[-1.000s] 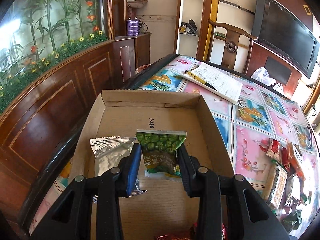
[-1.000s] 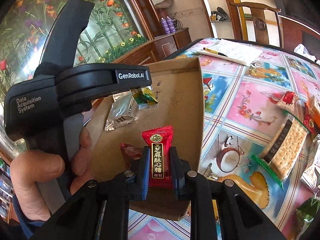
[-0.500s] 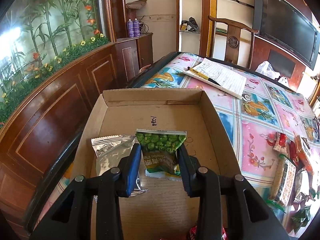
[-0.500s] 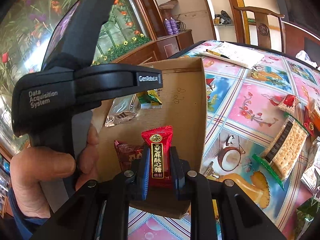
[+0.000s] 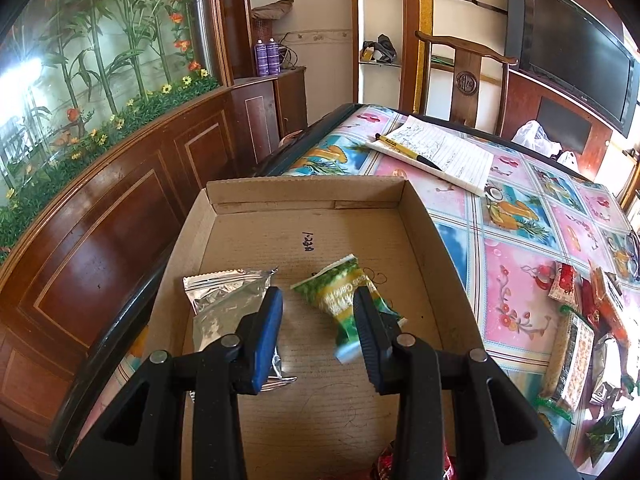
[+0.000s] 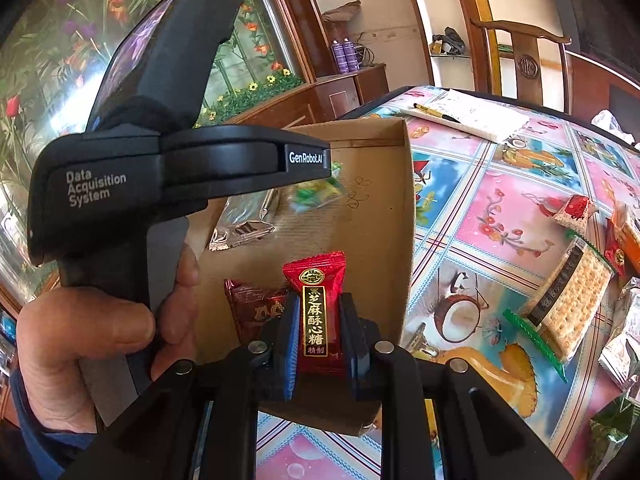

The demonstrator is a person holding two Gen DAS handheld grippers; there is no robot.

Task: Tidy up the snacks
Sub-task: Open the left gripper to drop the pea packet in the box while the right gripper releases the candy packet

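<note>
My left gripper (image 5: 318,334), jaws now spread, has just dropped the green pea packet (image 5: 347,296), tilted at one o'clock inside the shallow cardboard tray (image 5: 436,236), while my right gripper (image 6: 319,344) pinches the red candy wrapper (image 6: 316,304).

black plastic left gripper (image 5: 318,336) with blue pads and silver pivot screws, right gripper (image 6: 318,344) alike, black handle printed "data acquisition system" and "genrobot.ai", hand (image 6: 92,344), dark blue sleeve (image 6: 28,436)
</note>
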